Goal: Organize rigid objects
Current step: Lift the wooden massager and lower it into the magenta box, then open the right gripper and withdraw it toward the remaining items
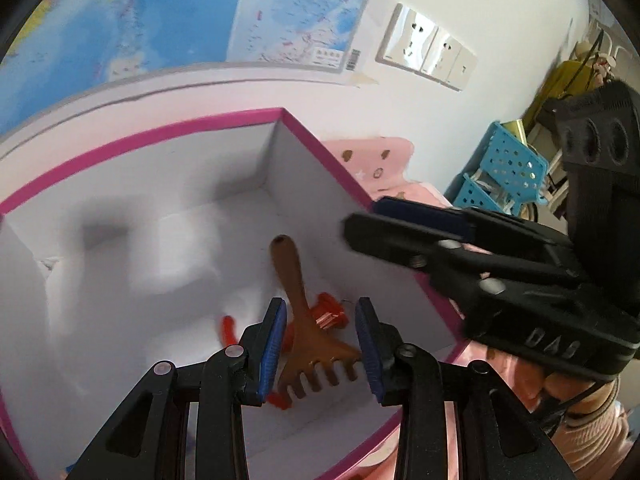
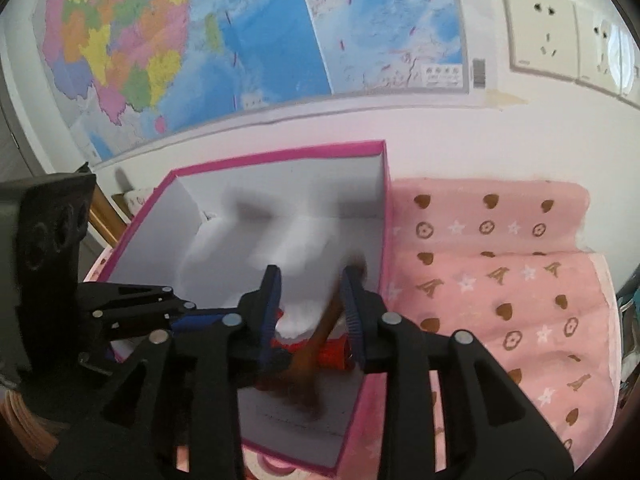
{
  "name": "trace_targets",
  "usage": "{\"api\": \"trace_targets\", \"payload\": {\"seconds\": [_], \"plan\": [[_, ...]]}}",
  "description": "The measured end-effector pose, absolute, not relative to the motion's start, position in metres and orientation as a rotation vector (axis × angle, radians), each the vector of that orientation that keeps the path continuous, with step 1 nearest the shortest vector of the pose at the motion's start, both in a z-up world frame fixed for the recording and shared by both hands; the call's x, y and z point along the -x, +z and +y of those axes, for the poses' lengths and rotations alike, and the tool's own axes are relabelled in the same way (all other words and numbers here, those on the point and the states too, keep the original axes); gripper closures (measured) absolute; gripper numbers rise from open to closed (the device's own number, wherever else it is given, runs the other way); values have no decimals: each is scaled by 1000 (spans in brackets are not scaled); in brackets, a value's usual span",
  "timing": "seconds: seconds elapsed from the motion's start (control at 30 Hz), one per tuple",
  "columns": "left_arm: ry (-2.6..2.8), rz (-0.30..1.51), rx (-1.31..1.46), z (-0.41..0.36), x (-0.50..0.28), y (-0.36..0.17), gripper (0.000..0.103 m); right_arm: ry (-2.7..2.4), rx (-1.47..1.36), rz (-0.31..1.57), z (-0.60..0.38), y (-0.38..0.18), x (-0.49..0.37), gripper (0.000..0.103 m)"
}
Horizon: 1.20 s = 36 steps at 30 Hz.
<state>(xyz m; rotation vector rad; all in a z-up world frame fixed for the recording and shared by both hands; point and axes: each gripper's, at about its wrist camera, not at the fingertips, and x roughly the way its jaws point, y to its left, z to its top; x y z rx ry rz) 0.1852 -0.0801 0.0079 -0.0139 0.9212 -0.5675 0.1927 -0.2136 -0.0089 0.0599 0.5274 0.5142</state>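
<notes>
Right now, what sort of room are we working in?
Probably a bedroom or child's room at home: a wall map, wall sockets, and a pink patterned blanket under the pink-edged box all suggest it.

Blurred and hidden parts inside the pink-rimmed box [image 1: 224, 120].
The brown rake [image 2: 316, 344] smears with motion in the right wrist view; the red item [image 1: 330, 312] beneath it lies mostly hidden, its kind undeterminable; the box's near edge is cut off.
</notes>
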Motion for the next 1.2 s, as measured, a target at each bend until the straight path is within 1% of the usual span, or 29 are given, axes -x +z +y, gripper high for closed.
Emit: {"api": "trace_targets", "payload": {"seconds": [0.1,0.2,0.23,0.43,0.57,0.73,1.2], "plan": [[-551,889,6,-72,-177,13,66,530,-68,512,-219,-10,-182,68],[-539,857,5,-63,-166,19,64,567,-73,503,-221,-11,-168,62],[-529,844,3,-61,-162,21,64,580,-75,498,-222,-12,-162,61],[-529,779,13,-44,-136,33,62,664,-96,466,-223,-14,-131,61],[-508,732,6,-31,-114,41,57,711,-104,451,-224,-18,-109,61],[-471,694,6,-8,-91,44,55,758,-83,469,-216,-28,-91,60],[-344,721,50,51,-47,18,55,839,-40,514,-187,-47,-72,60]]}}
